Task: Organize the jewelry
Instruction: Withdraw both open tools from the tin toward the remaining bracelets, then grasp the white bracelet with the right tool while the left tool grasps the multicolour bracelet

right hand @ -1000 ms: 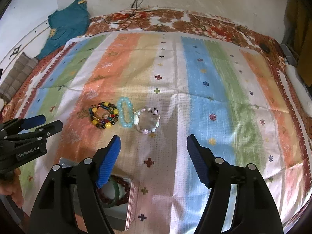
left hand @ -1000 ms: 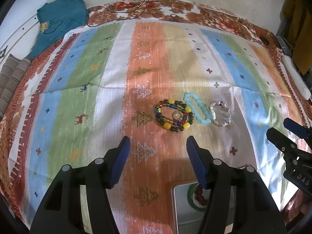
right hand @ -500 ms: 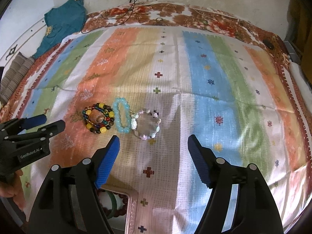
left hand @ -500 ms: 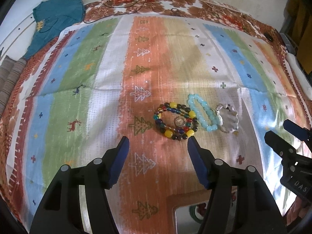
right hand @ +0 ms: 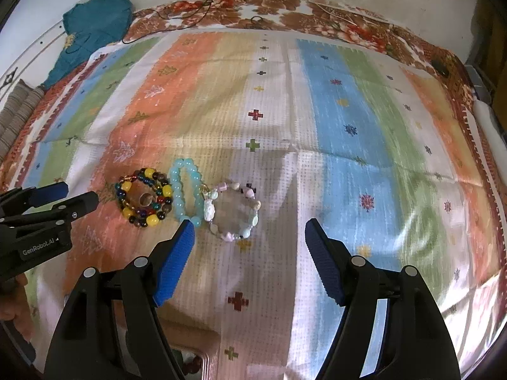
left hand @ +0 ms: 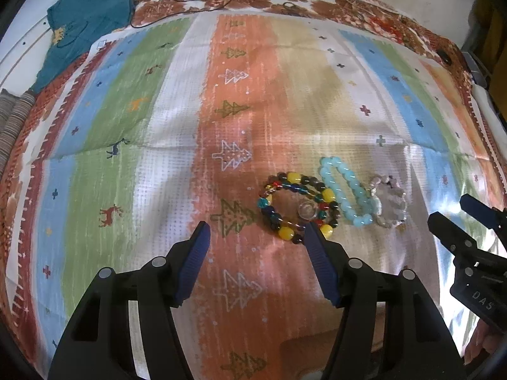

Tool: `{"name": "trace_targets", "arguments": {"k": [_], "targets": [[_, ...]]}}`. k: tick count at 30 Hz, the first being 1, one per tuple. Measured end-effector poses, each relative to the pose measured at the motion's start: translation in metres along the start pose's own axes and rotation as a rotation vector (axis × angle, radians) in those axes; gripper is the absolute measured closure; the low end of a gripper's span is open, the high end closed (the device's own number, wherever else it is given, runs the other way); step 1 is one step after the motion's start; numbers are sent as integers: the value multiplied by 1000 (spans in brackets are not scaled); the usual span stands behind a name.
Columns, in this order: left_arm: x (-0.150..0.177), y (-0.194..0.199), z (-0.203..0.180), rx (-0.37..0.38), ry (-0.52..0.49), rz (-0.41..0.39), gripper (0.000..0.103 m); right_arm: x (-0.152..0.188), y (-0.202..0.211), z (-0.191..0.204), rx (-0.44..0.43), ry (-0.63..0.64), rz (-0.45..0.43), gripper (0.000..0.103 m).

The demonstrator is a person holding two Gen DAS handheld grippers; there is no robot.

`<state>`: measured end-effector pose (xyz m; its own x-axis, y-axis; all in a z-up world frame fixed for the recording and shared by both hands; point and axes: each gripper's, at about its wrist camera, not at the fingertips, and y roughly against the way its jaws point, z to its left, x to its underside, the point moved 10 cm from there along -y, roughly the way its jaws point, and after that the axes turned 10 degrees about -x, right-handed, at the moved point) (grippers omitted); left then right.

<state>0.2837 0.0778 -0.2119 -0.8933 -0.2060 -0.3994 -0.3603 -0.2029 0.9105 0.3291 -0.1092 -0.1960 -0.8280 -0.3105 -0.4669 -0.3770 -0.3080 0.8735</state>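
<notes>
Three bracelets lie in a row on the striped cloth [right hand: 348, 120], touching one another: a many-coloured beaded one [right hand: 144, 197] on the left, a pale blue one [right hand: 187, 190] in the middle and a whitish stone one [right hand: 233, 212] on the right. Laid side by side like this, each can be picked off singly, though the contact between neighbours may drag one along.

The left gripper [left hand: 256, 231] hangs just short of the many-coloured bracelet [left hand: 298, 209], its tongs spread wide and empty, the right-hand blue pad overlapping the near edge of the beads. The right gripper [right hand: 248, 224] is likewise spread and empty, straddling the stone bracelet from the near side (its left pad sits close by the blue bracelet's end). So each gripper seems aimed at its own piece.

At the bottom edge of the right view a box corner [right hand: 196, 364] with dark red beads inside just shows, probably the place where the bracelets belong.
</notes>
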Motion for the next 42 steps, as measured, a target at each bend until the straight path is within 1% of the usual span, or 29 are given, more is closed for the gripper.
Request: {"name": "trace_targets", "arguments": {"k": [8,13,18,22,23,25,27,28,30,32,33,35,36,37,38,40,42], "targets": [[-2,-20,4,-8,-8,29,41,-2,-23,-8,9,-14,34,31],[-12,-21,1,-6,-10,15,41,-3,-33,-8,9,-13,49,31],[-14,-33,-3,-3,-22,35,41,-3,-41,-11,-2,-29,65,31],[-15,-42,-3,2,-23,42,49,-5,-46,-11,-3,-21,68,31],[-16,-44,-4,8,-22,45,51,-5,-48,-11,-8,-18,71,37],[-17,-46,-7,16,-28,44,52,-3,-54,-12,-12,-19,87,44],[-18,-49,-11,20,-36,44,52,-2,-58,-13,-9,-18,95,46],[-18,-51,-13,21,-41,45,54,-1,-60,-14,-9,-18,100,49],[-17,-55,-17,18,-55,48,59,0,-65,-16,-8,-19,111,54],[-17,-57,-19,15,-65,47,69,2,-69,-17,-3,-18,118,60],[-17,-58,-19,13,-65,46,71,2,-70,-18,1,-15,118,62],[-16,-61,-18,18,-63,50,81,2,-71,-18,7,-7,118,70],[-16,-62,-19,26,-66,54,82,2,-71,-18,6,-5,118,73],[-16,-62,-18,28,-67,54,84,2,-71,-18,6,-4,119,79],[-15,-62,-18,28,-68,52,88,2,-72,-18,7,1,120,86],[-15,-62,-18,26,-71,48,88,3,-71,-17,6,6,121,91],[-15,-59,-19,19,-78,43,88,3,-71,-17,19,20,120,91]]}}
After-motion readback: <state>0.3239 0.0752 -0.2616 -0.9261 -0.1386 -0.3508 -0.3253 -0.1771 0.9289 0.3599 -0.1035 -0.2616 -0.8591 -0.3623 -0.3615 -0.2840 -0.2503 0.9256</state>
